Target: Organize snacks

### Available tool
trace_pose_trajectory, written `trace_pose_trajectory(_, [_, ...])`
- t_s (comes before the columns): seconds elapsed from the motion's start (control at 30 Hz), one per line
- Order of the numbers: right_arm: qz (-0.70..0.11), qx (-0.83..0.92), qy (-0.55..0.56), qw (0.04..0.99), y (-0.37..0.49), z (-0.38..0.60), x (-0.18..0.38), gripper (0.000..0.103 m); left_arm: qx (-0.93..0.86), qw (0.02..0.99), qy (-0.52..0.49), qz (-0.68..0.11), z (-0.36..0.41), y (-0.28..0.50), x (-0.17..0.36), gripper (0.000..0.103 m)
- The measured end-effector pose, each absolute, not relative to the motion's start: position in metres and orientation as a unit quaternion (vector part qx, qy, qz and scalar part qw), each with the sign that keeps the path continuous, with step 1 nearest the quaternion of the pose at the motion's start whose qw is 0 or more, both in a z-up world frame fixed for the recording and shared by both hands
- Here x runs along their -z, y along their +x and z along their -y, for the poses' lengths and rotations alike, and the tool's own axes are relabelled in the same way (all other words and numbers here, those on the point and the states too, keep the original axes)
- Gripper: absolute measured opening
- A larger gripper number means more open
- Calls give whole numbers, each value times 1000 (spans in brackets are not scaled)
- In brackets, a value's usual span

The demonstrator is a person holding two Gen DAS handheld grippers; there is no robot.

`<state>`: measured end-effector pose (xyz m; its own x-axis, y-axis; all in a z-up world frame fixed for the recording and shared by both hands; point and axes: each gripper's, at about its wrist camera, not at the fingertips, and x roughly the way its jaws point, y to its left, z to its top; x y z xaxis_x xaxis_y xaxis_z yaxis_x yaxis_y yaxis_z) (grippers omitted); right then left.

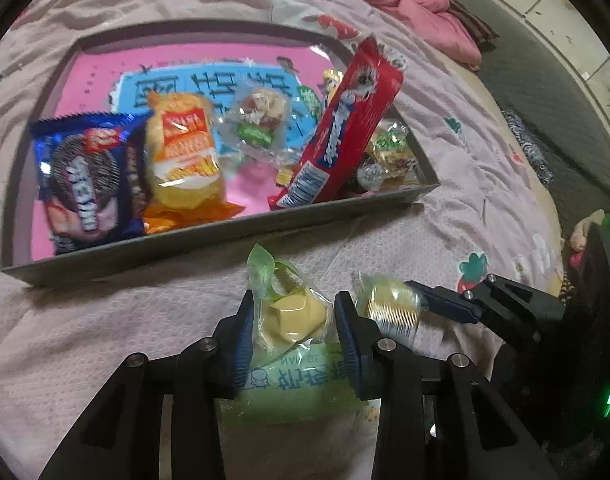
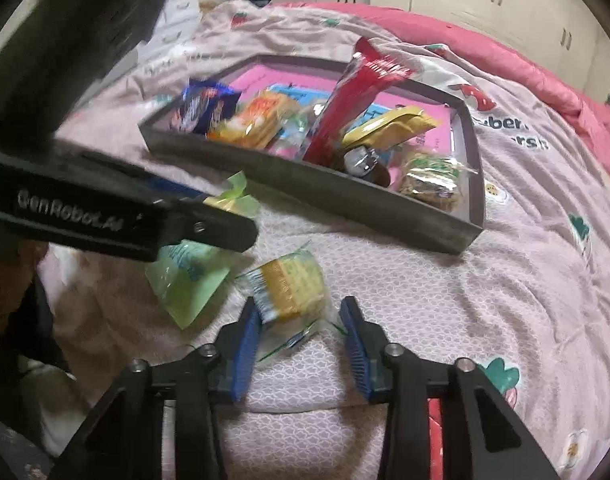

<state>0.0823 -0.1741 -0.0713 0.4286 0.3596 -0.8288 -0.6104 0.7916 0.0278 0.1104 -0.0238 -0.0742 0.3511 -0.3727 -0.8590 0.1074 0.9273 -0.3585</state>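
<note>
The left claw (image 1: 291, 320) is squeezing a green-wrapped yellow cake (image 1: 293, 314) between its blue pads, just above the pink bed sheet (image 1: 105, 320). At its 3 o'clock, the right claw (image 2: 301, 320) is sitting around a small wrapped cupcake (image 2: 285, 284); one pad is touching it, the other is apart. At 12 o'clock, the grey tray (image 1: 225, 236) is holding many snacks.

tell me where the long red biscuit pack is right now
The long red biscuit pack stands tilted in the right part of the grey tray on the bed, leaning over small wrapped sweets, right of a clear-wrapped pastry.
</note>
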Motion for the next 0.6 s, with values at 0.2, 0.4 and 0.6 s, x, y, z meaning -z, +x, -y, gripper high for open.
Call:
trace_pose_trajectory(0.2, [-436,-309,-85,841,86,184,56,36,146,824,-118,-535,13,98,60,39])
trace_pose_trajectory(0.4, [-397,-321,-40,859,83,192,34,36,144,839,-135,-507,-6,89,33,39])
trace_pose_trajectory(0.6, [-354,-314,-9,881,85,199,12,36,135,859,-139,-474,-19,88,8,38])
